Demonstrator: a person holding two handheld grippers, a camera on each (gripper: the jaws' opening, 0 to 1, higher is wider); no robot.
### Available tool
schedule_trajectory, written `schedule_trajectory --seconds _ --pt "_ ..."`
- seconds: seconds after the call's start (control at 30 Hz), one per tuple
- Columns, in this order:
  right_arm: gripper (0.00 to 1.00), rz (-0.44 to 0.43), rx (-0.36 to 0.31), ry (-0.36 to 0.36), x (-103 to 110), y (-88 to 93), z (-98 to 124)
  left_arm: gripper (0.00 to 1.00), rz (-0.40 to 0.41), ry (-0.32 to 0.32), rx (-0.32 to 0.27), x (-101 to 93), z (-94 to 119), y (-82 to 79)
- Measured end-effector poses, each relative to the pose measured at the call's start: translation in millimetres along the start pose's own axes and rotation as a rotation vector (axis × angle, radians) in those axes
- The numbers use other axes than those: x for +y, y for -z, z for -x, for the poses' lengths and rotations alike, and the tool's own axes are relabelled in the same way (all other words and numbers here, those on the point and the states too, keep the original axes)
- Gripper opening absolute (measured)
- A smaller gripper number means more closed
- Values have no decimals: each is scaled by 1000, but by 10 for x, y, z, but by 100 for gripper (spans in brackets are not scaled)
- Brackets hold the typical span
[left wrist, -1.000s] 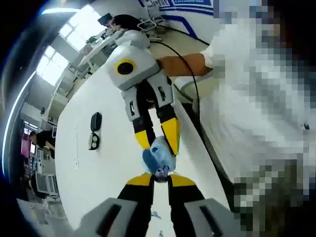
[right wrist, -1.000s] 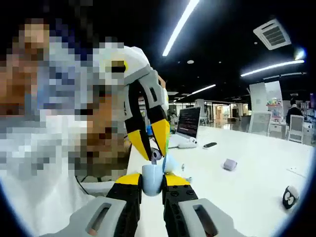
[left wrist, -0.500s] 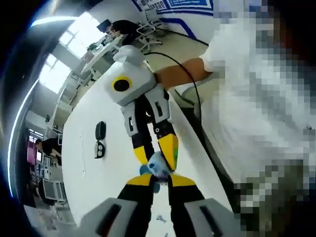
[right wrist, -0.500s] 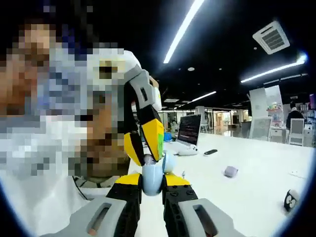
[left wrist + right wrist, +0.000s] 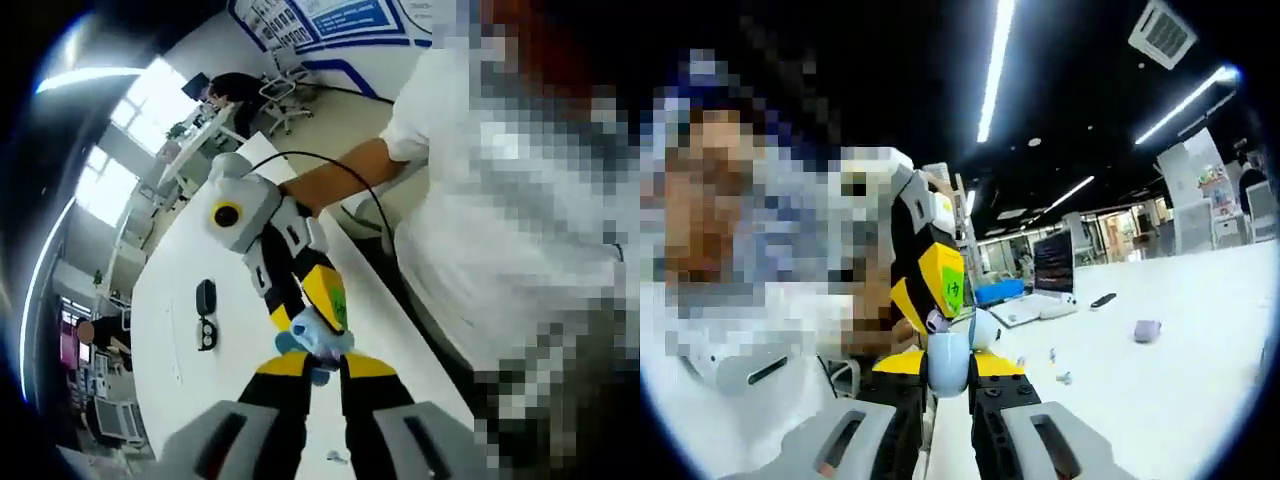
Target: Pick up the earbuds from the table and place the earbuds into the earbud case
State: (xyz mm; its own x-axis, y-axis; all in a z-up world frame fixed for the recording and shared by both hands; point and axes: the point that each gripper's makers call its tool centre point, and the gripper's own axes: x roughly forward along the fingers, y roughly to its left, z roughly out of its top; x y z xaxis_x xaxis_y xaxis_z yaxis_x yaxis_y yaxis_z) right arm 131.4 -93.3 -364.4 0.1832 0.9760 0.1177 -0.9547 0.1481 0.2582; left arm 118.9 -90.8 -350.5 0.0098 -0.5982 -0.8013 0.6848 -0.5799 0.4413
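Big open office with strip lights overhead, and a long white surface [image 5: 1180, 390] running away behind the earbud case [image 5: 946, 352]. Both of my tools were lifted off it and meeting in mid-air, close to my chest.

My right gripper [image 5: 948, 368] was clamped on the pale blue earbud case, which sat right at the jaw tips with its lid [image 5: 983, 328] flipped open on the far side. My left gripper [image 5: 325, 368] came in over the case with its jaws pressed nearly together. As far as I could tell, they were pinching one small earbud [image 5: 937, 322] right at the rim of the case's opening. It's tiny, so I couldn't say if it was touching the case or hanging just above.

My take on doing this bit well:
- Keep the case dead steady and move only the earbud side.
- Line the bud up with its well before lowering, since it probably only seats one way.
- Loosen the pinch slowly, because a quick release could flick the bud out.
- Don't squeeze the case harder; smooth plastic could squirt out of the jaws.

A laptop [image 5: 1050, 292] sat well beyond the case, and some small bits [image 5: 1060, 376] lay on the surface near it. Couldn't tell what those were.
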Motion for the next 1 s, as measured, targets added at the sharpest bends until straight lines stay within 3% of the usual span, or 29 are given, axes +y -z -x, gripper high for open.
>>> schedule_trajectory --seconds 0.07,0.2,0.33,0.43,0.57,0.63,0.8,1.0 --pt "15 -21 -12 -8 -12 -13 7 13 5 -10 -12 23 25 -1" --pt "15 -44 11 -32 44 27 -21 13 27 21 -123 12 60 -109" --pt "15 -112 12 -86 123 50 -28 13 20 20 -173 27 90 -161" --pt "15 -191 0 -177 247 33 1 13 -8 0 -222 57 117 -242" --pt "15 -262 5 -261 437 84 -24 13 -30 12 -337 40 202 -449" --pt "15 -332 -17 -340 552 40 -28 13 -46 14 -379 29 238 -529" --pt "15 -527 -92 -561 819 -157 17 13 -87 15 -418 12 251 -609" --pt "15 -528 -93 -617 963 -188 -25 13 -118 32 -466 -71 335 -745"
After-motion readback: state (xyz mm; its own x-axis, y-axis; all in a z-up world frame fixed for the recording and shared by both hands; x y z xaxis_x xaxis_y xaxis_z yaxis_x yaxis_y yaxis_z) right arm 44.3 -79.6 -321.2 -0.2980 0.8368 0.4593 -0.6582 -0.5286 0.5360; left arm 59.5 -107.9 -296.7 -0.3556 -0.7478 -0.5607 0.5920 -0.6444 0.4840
